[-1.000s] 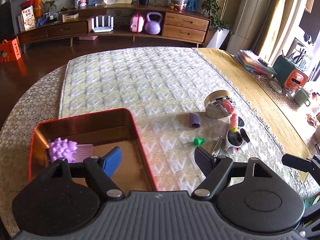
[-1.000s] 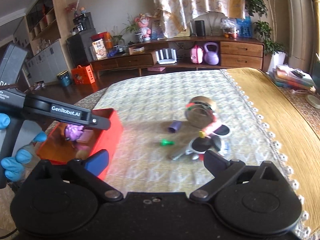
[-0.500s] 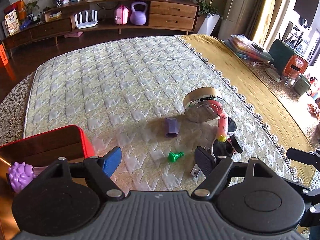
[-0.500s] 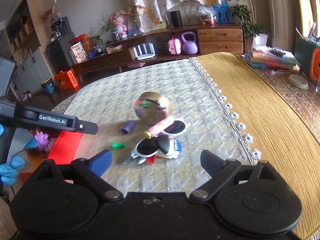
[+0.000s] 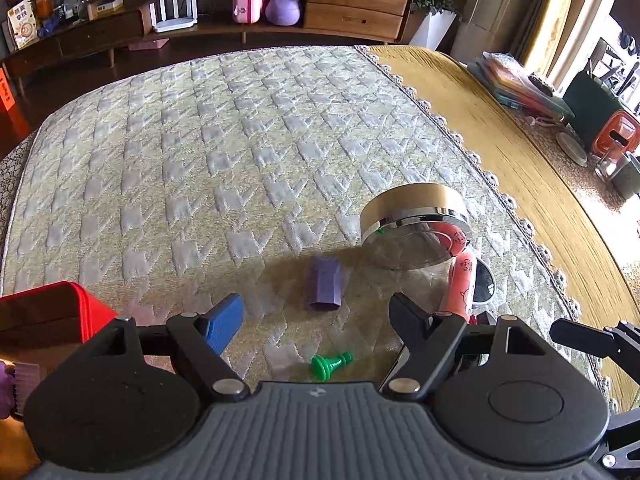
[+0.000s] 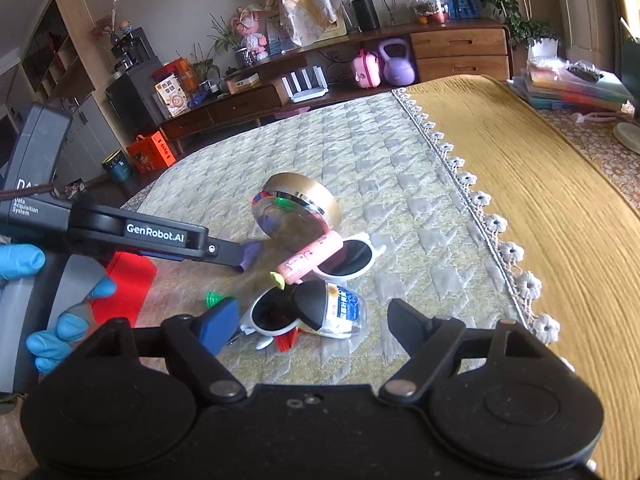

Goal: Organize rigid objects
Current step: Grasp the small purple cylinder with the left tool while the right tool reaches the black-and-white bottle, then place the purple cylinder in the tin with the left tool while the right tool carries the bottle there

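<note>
My left gripper (image 5: 316, 316) is open low over the quilted cloth, a purple tube (image 5: 324, 284) just ahead of its fingertips and a green pawn (image 5: 330, 364) lying between its fingers. A tilted gold round tin (image 5: 416, 224) leans on a pink tube (image 5: 460, 288) to the right. My right gripper (image 6: 312, 320) hovers over a pile of white sunglasses (image 6: 348, 256) and a small blue-labelled packet (image 6: 344, 308). Its jaws are closing, and the pads are clear of the pile. The red box (image 5: 52, 312) sits at the left.
The quilted cloth (image 5: 240, 140) stretches far ahead. A mustard runner with lace trim (image 6: 540, 200) lies to the right, with books and containers (image 5: 520, 80) beyond it. A blue-gloved hand (image 6: 60, 320) holds the left gripper. A wooden sideboard (image 5: 352, 12) stands at the back.
Both grippers have moved lower and nearer the pile of objects. In the left wrist view the red box has slid off to the left edge. The right jaws have narrowed.
</note>
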